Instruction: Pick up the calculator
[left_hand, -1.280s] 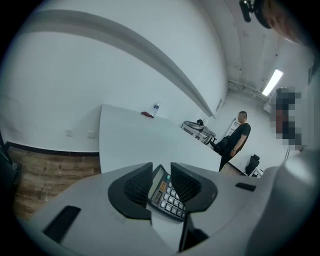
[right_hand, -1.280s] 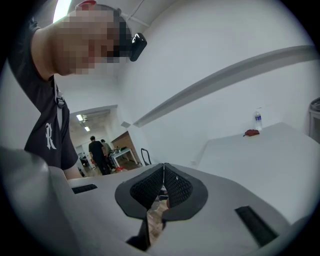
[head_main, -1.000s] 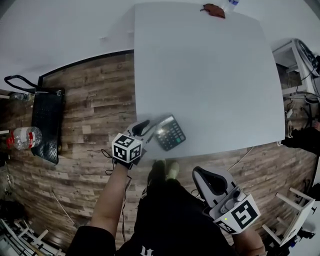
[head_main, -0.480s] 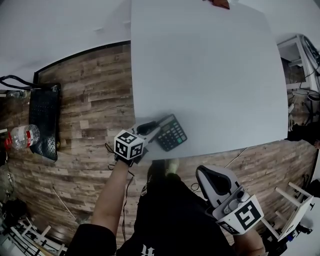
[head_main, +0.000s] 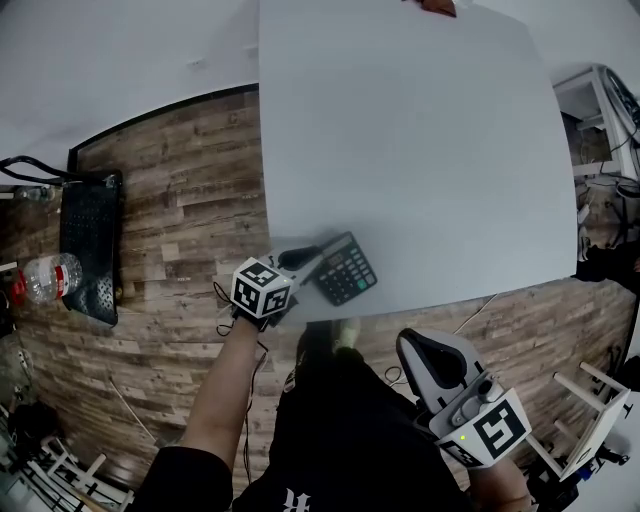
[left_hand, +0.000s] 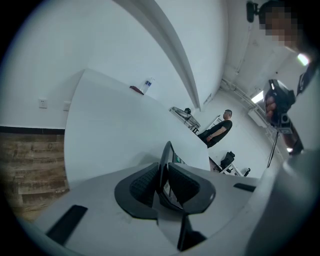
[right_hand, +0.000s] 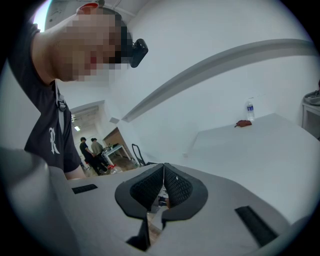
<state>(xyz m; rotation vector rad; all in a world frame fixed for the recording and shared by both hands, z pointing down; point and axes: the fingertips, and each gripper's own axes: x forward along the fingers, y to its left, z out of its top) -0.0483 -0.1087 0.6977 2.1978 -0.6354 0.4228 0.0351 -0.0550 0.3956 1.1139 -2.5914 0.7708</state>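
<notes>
A black calculator lies near the front left corner of the white table. My left gripper is at the calculator's left edge. In the left gripper view the thin calculator edge stands upright between the dark pads of my left gripper. The jaws are closing and the pads press against both sides of it. My right gripper hangs below the table's front edge, away from the calculator. In the right gripper view the pads of my right gripper meet with nothing between them.
A red-brown object and a water bottle sit at the table's far edge. A black basket and a plastic bottle stand on the wooden floor at left. White shelving stands to the right.
My left gripper has sunk a little toward the table and its jaws have narrowed around the calculator's left edge. My right gripper has stayed in place.
</notes>
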